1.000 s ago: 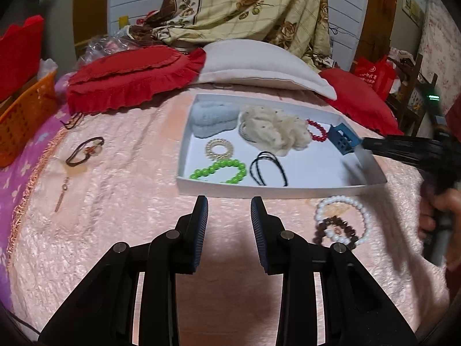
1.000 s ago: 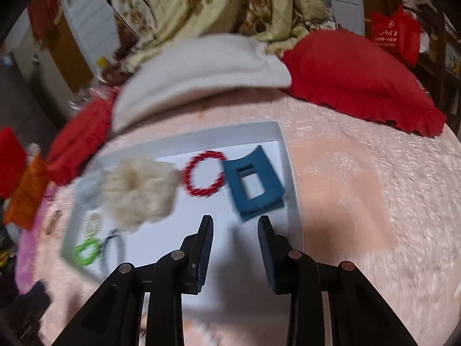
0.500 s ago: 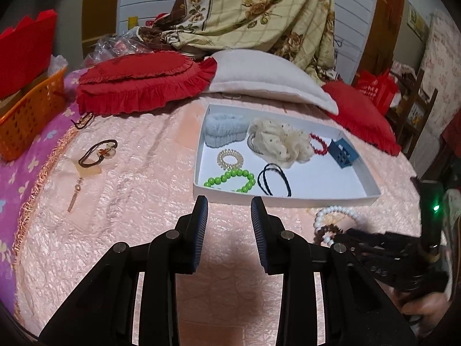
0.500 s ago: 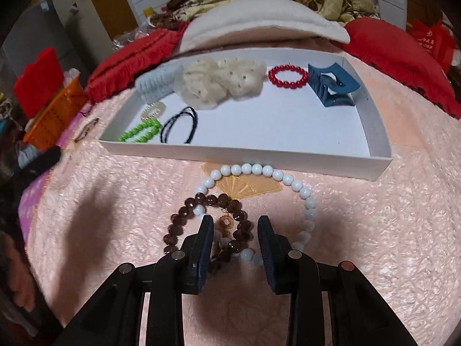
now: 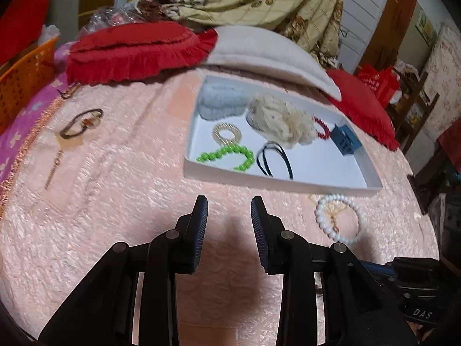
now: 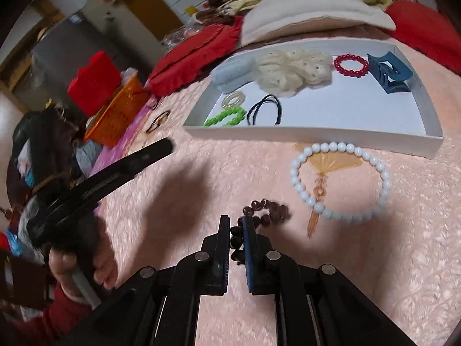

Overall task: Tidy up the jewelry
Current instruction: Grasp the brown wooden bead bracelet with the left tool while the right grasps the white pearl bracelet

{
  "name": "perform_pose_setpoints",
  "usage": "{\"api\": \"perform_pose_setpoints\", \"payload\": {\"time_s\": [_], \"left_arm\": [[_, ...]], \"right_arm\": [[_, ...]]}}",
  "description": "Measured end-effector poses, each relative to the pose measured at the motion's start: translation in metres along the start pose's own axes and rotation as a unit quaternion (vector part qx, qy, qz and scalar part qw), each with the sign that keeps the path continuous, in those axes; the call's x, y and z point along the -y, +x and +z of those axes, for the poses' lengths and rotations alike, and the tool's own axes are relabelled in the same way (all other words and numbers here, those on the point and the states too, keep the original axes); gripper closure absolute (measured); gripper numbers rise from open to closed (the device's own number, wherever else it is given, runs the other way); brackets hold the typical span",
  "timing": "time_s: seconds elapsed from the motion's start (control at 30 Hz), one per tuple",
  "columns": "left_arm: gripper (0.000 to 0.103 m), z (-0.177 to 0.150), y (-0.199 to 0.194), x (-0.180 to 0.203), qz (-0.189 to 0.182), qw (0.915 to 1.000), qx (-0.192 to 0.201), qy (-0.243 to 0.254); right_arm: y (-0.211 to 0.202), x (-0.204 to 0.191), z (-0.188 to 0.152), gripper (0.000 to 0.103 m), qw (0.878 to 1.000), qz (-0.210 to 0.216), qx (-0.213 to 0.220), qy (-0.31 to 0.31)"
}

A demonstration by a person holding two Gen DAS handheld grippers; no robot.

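A white tray (image 5: 371,183) (image 6: 426,121) on the pink bedspread holds a green bead bracelet (image 5: 227,155), a black hair tie (image 5: 273,155), a gold coil (image 5: 226,134), a cream scrunchie (image 5: 282,121), a red bead bracelet (image 6: 351,65) and a blue claw clip (image 6: 387,73). My right gripper (image 6: 236,225) is shut on a dark brown bead bracelet (image 6: 270,209), just left of a white bead bracelet (image 6: 340,181) (image 5: 338,219) in front of the tray. My left gripper (image 5: 229,212) is open and empty above the bedspread, short of the tray's near wall.
A brown hair tie (image 5: 82,122) and a thin pendant (image 5: 54,167) lie on the bedspread at the left. Red cushions (image 5: 135,49) and a white pillow (image 5: 268,54) lie behind the tray. An orange basket (image 6: 118,112) stands at the far left.
My right gripper has closed on the brown bead bracelet and drawn it away from the white one. My left gripper has tilted and stays open.
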State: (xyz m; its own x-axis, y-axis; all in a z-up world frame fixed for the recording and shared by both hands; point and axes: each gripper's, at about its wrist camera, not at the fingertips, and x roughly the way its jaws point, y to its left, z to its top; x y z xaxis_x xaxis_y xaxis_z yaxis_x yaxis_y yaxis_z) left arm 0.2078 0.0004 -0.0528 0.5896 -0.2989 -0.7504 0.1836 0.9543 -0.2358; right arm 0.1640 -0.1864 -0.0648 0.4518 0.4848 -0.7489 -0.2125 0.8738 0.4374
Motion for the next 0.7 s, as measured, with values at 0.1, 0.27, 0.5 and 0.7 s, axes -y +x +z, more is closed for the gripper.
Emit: {"api": "perform_pose_setpoints", "payload": {"time_s": [0.1,0.27,0.5,0.7], "left_arm": [[0.073,-0.006,0.008,0.009,-0.021,0.9995,-0.020,0.012],[0.073,-0.019,0.019,0.029,-0.047,0.9967,-0.046,0.048],[0.064,-0.037,0.036,0.054,-0.064,0.9908,-0.075,0.093],[0.060,-0.045,0.038,0.070,-0.092,0.9848,-0.078,0.125]], "right_arm": [[-0.007,0.013,-0.008,0.091,0.999,-0.044,0.009,0.004],[-0.025,0.053,-0.007,0.070,0.991,-0.119,0.049,0.047],[-0.018,0.086,0.015,0.070,0.983,-0.161,0.055,0.067],[-0.001,0.082,0.024,0.070,0.980,-0.179,0.069,0.055]]}}
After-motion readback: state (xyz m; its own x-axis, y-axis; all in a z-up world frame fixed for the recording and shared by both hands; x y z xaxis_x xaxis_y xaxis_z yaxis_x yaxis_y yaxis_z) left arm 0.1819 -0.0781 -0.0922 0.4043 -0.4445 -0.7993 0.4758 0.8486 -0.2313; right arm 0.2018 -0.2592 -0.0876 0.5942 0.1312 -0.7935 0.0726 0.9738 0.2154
